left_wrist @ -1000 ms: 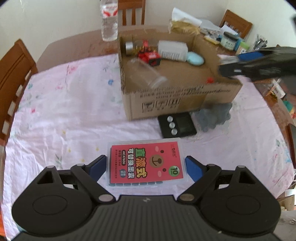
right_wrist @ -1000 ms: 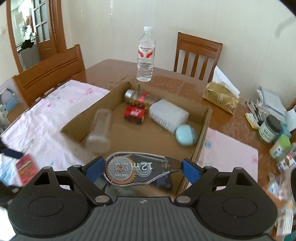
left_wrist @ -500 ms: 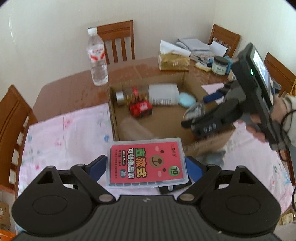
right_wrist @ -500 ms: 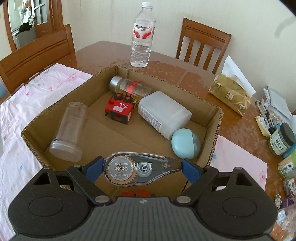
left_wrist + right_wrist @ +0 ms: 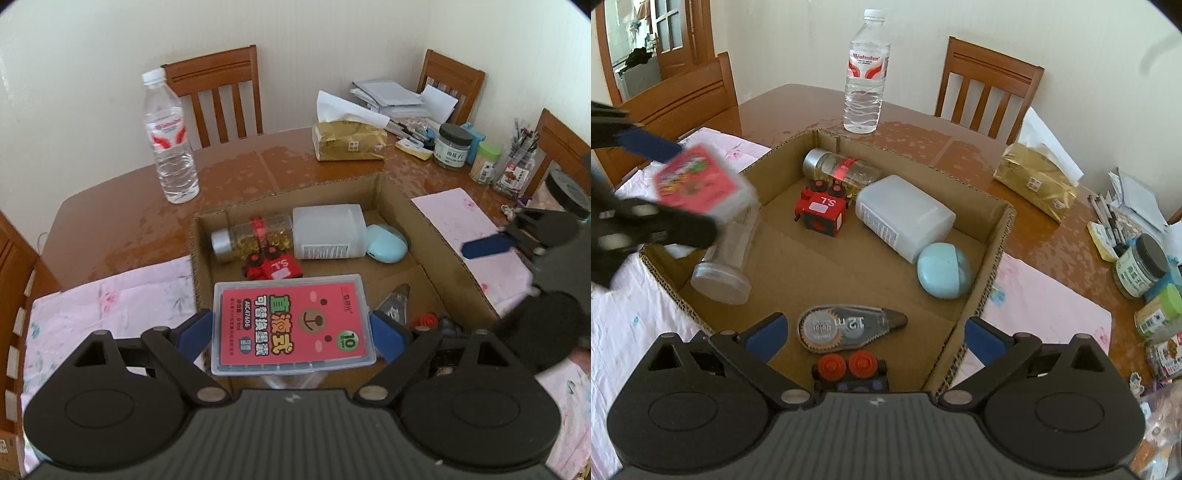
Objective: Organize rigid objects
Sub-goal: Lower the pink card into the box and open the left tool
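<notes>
Gripping the clear red-labelled plastic refill case (image 5: 291,326) in your left tongs (image 5: 291,328) above the brown cardboard box (image 5: 979,295), with your right tongs (image 5: 875,332) open over the clear correction-tape dispenser (image 5: 849,326) at its near edge, only that case remains.

Left gripper (image 5: 291,328): jaws closed onto a flat case (image 5: 291,325), blue pads pressed on its two long sides, case held level and pointing forward. From the right wrist view it sits at far left, blurred. Right gripper (image 5: 873,332): jaws spread wide, pads (image 5: 766,332) touching nothing. From the left wrist view, at the right edge, one blue finger visible.
</notes>
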